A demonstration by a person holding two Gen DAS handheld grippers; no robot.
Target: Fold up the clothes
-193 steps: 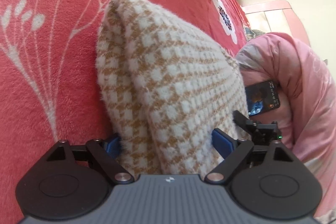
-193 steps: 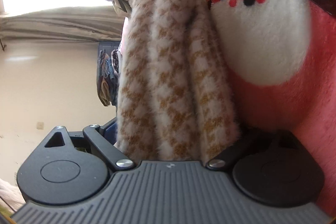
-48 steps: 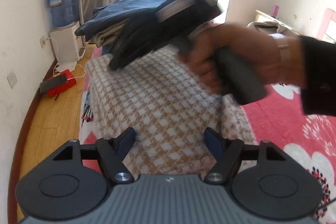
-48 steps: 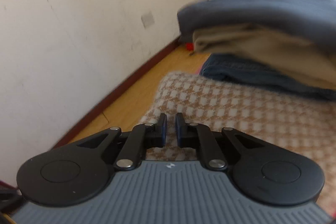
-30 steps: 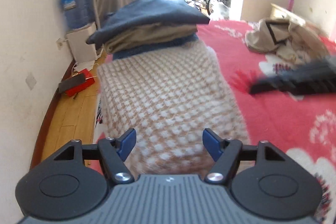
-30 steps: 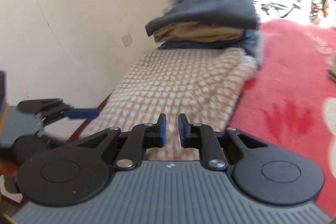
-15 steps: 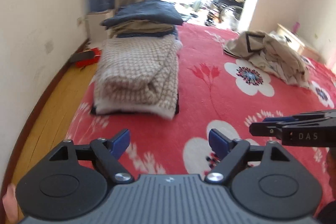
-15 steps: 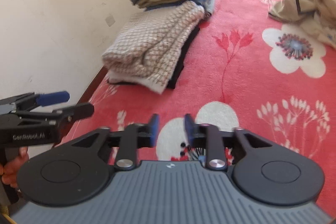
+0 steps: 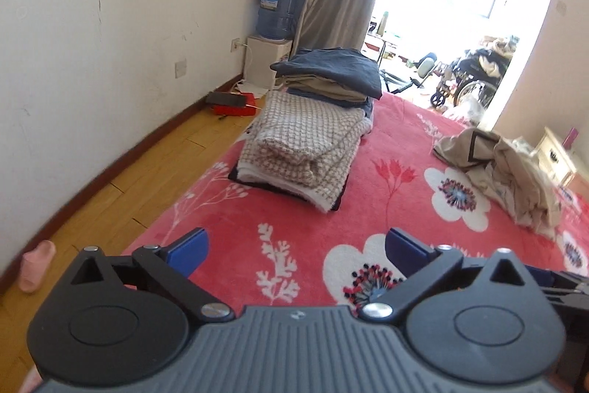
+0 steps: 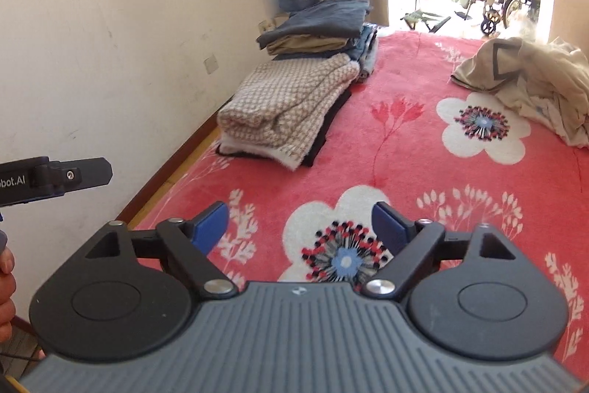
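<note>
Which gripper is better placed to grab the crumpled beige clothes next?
Right gripper, probably: the crumpled beige clothes lie on its side. Both jaws are opening, empty; the left gripper sits by the wall.

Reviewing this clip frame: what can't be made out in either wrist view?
- Dark garment under the folded houndstooth sweater: only its edges show, so its type is unclear.
- Lower items in the folded stack behind: layers hide each other, count uncertain.
- Crumpled beige clothes: bunched and partly cut by the right wrist view's edge; number of pieces unclear.
- Left gripper in the right wrist view: cut off by the frame's left edge.
</note>
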